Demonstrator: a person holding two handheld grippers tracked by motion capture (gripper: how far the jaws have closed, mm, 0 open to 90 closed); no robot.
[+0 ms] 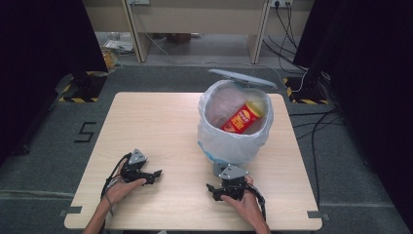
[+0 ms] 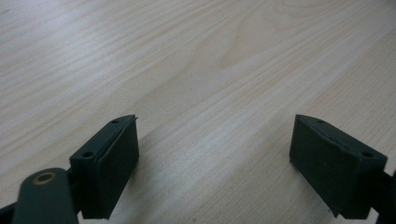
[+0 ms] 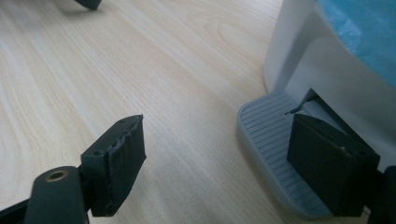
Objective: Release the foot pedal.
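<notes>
A pedal bin (image 1: 233, 142) lined with a white bag stands on the right half of the wooden table (image 1: 160, 122), its grey lid (image 1: 242, 78) raised. A red and yellow canister (image 1: 243, 117) lies tilted inside it. My left gripper (image 1: 155, 176) rests open near the front left of the table, with bare wood between its jaws (image 2: 215, 121). My right gripper (image 1: 213, 191) is open just in front of the bin. In the right gripper view, my right gripper (image 3: 217, 119) has one jaw over the bin's grey ribbed pedal (image 3: 268, 140) and holds nothing.
The bin's white wall (image 3: 299, 56) and a blue fold of bag (image 3: 359, 32) rise close on the right of the right gripper view. On the floor around the table are cables (image 1: 316, 126), dark curtains and a wooden bench (image 1: 195, 19) behind.
</notes>
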